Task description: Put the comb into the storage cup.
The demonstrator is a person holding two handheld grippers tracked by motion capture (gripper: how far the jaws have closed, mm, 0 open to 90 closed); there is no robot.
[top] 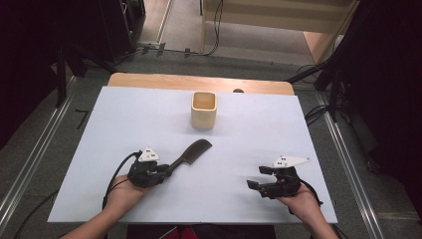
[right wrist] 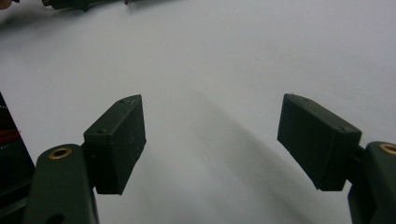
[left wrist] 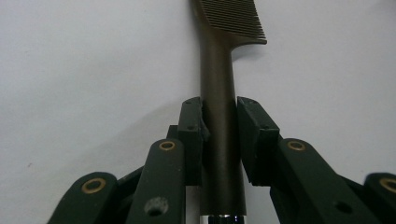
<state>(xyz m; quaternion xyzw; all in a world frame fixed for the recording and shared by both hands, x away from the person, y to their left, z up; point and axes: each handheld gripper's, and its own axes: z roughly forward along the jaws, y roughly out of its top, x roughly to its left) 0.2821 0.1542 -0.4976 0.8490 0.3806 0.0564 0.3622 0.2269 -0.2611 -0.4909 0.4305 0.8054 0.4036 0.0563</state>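
**Left tongs on the comb handle, right tongs spread over bare worktop**

Nearest me, my two hands come in over the near edge of the white worktop [top: 99,149]. My left tongs [top: 166,169] are closed on the handle of the dark comb [top: 191,152]; in the left gripper view both pads press the handle [left wrist: 219,116] from either side, with the teeth at the far end. The comb points away and to the right, toward the middle of the board.

My right tongs [top: 256,177] sit at the near right, jaws wide apart with nothing between them, and the right gripper view shows plain white surface between the two pads [right wrist: 116,140]. They lie close to the near edge and some way in from the right edge.

Between the two tongs I have open surface. Farther off, a small beige cup [top: 204,109] stands upright near the far edge, well apart from the comb tip. Open board runs to the left and right of it.
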